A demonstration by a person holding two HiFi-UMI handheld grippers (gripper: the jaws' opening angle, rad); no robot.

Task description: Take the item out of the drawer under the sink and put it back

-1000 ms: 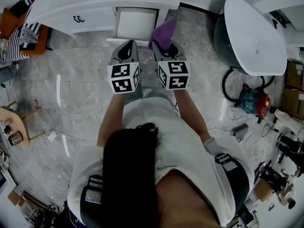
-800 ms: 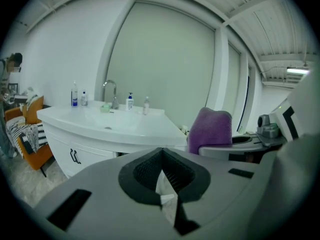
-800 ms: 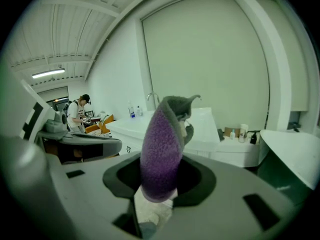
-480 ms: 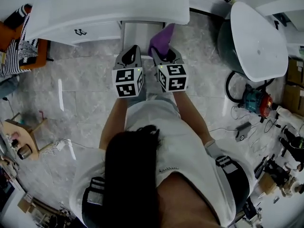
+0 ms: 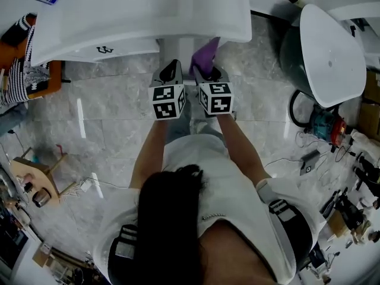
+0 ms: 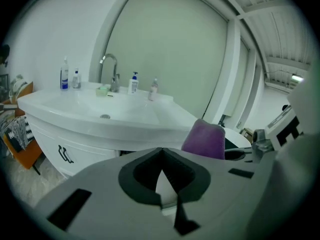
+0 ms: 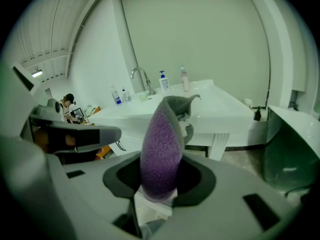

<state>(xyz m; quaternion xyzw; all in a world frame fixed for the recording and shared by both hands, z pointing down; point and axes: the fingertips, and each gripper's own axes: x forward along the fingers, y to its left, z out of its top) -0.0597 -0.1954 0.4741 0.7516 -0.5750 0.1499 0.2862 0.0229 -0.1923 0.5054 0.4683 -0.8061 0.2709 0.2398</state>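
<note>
Could drop the purple cloth (image 7: 160, 134) short of the drawer (image 5: 177, 44): pinched only at its lower end by the right gripper (image 7: 159, 176), most of it standing free and floppy at 12 o'clock from the jaws. Could also snag that loose top on the overhanging rim of the sink (image 5: 148, 13) if carried in too high, or leave it draped over the drawer's front edge if let go early. Could knock the left gripper (image 6: 161, 153) against the cabinet front, riding as close as it does at 9 o'clock of the right one.

Right: clamped on the cloth, partway shut round the fabric. Left: jaws together at the tips, holding nothing, apparently touching nothing.

Outward, by the head view: drawer pulled out at 12 o'clock of both grippers, mostly tucked beneath the sink, inside not readable. Closed drawer front with dark handle (image 5: 104, 49) at 9 o'clock of it. Faucet (image 6: 111, 69) and soap bottles (image 6: 132, 83) at the basin's back, toward 11 o'clock in the left gripper view.

Judged: return step in hand, cloth just outside the drawer, not yet in.
</note>
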